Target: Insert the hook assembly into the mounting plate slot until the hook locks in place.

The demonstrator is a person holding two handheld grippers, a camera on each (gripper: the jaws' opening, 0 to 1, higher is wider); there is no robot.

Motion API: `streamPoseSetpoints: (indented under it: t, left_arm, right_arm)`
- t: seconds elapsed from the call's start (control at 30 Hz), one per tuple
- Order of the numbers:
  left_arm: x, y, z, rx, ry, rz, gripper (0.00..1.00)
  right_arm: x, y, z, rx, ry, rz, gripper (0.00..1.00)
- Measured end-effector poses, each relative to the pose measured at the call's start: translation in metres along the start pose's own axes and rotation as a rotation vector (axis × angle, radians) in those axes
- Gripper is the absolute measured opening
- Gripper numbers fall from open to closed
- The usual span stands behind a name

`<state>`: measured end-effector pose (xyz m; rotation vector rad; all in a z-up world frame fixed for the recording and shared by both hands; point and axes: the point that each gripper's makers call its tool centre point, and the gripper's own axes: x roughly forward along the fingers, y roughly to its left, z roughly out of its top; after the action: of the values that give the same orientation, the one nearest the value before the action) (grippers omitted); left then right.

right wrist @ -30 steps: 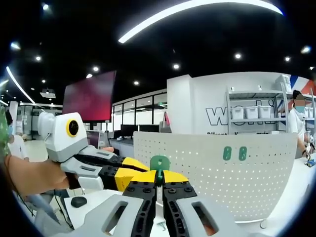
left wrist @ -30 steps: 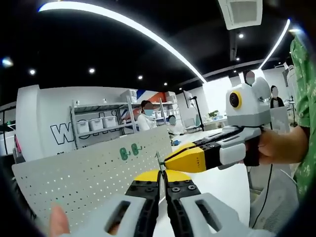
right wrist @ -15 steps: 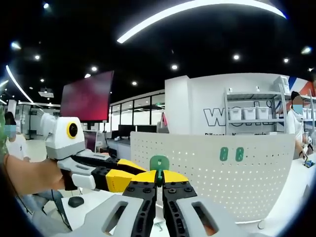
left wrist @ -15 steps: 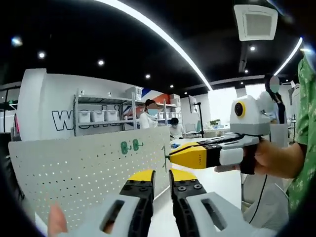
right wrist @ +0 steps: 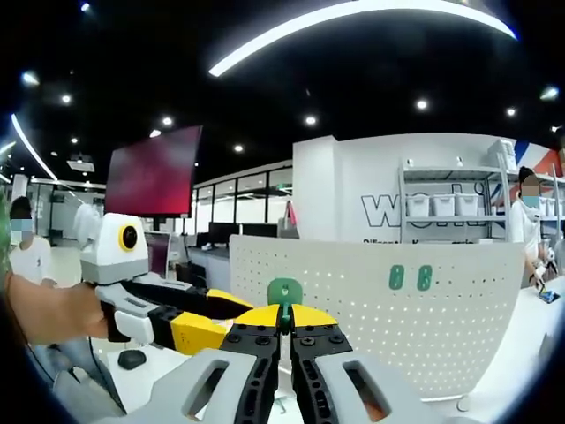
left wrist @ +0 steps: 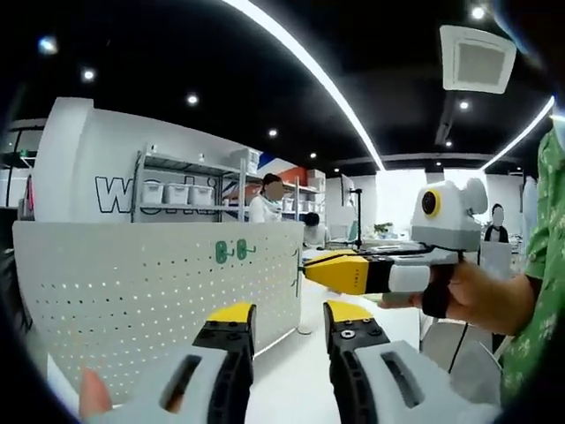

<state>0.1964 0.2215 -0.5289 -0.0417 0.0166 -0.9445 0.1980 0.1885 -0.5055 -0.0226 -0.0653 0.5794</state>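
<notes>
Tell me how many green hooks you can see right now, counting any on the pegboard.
3. Two green hooks sit side by side on the white pegboard; a third green hook is pinched in the right gripper. Others could be hidden behind the grippers.

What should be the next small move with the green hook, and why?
Probably bring the right gripper forward toward the white pegboard. Its jaws are shut on the green hook, which is not yet in the board's holes. The left gripper is open and holds nothing, so the right one carries the hook alone.
</notes>
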Motion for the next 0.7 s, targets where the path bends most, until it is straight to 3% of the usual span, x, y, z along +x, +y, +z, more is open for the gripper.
streamPoseSetpoints:
  t: [0.1,0.47,0.6,0.7]
  left_arm:
    - [-0.0006,0.0008,-0.0035,-0.007,0.011,0.005,0.43]
    - [-0.0035,0.0062,-0.0068,-0.035,0.002,0.041,0.76]
    - [-0.0041,0.0056,-0.0069,-0.039,-0.001,0.041,0.8]
    - [-0.0031,0.0045,-0.0032,-0.062,-0.031,0.037,0.95]
  right_arm:
    - [-0.0002,-0.0003,-0.0003,-0.002,0.002,-0.001,0.01]
    - [0.0014,-0.0016,0.0,-0.009,0.002,-0.006,0.01]
    - [0.0017,-0.0026,0.0003,-0.012,0.002,-0.009,0.01]
    - [0.0016,-0.0034,-0.0001,-0.015,0.003,-0.013,0.01]
